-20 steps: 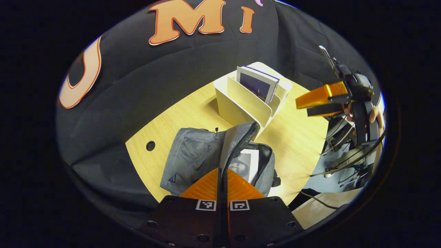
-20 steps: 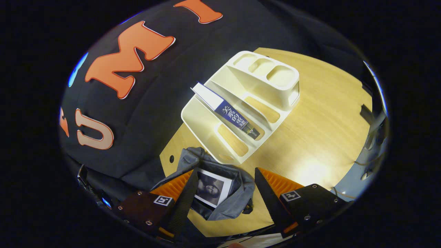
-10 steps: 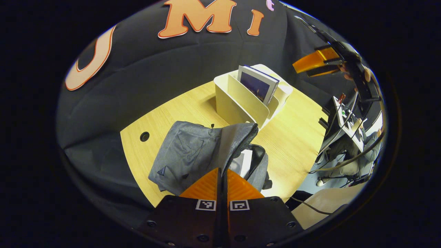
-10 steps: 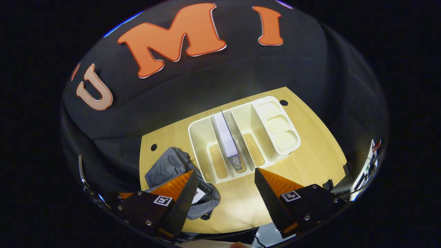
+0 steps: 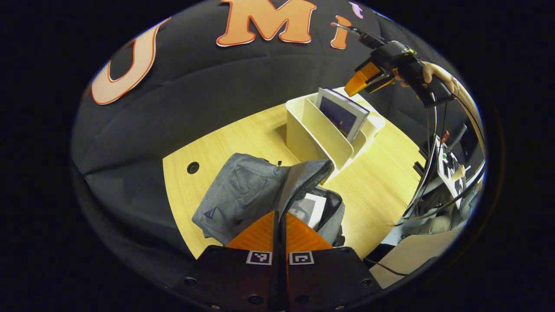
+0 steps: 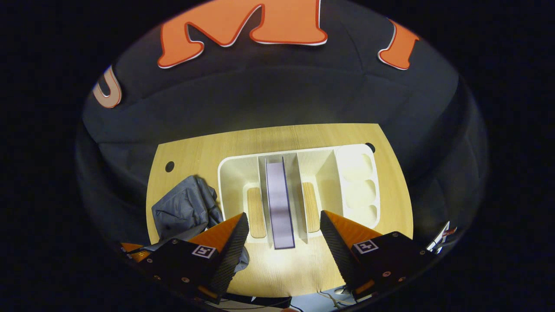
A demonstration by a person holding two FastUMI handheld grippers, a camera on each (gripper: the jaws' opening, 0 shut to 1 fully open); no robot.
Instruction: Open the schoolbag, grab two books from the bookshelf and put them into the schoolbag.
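The grey schoolbag (image 5: 243, 190) lies open on the wooden table (image 5: 243, 138). My left gripper (image 5: 279, 215) is shut on its zipper flap and holds the flap up. One book (image 5: 307, 209) lies inside the bag. The cream bookshelf (image 5: 323, 134) stands behind it with a dark-covered book (image 5: 342, 115) upright in a slot. My right gripper (image 5: 360, 82), held by a hand (image 5: 433, 71), hovers above that shelf. In the right gripper view the right gripper (image 6: 284, 222) is open, and the book (image 6: 279, 203) in the middle slot of the bookshelf (image 6: 234, 167) sits between its fingers, lower down. The schoolbag (image 6: 184, 208) lies left.
The shelf has three round cups (image 6: 357, 186) at its right end. Cable holes (image 6: 169, 166) pierce the table (image 6: 277, 138) near the back. Cables and equipment (image 5: 446, 160) stand beyond the table's right edge. Black cloth closes the back.
The right gripper has risen from over the bag and swung over the shelf, now squared to the book's slot. The left gripper still holds the flap, with the bag shifting slightly.
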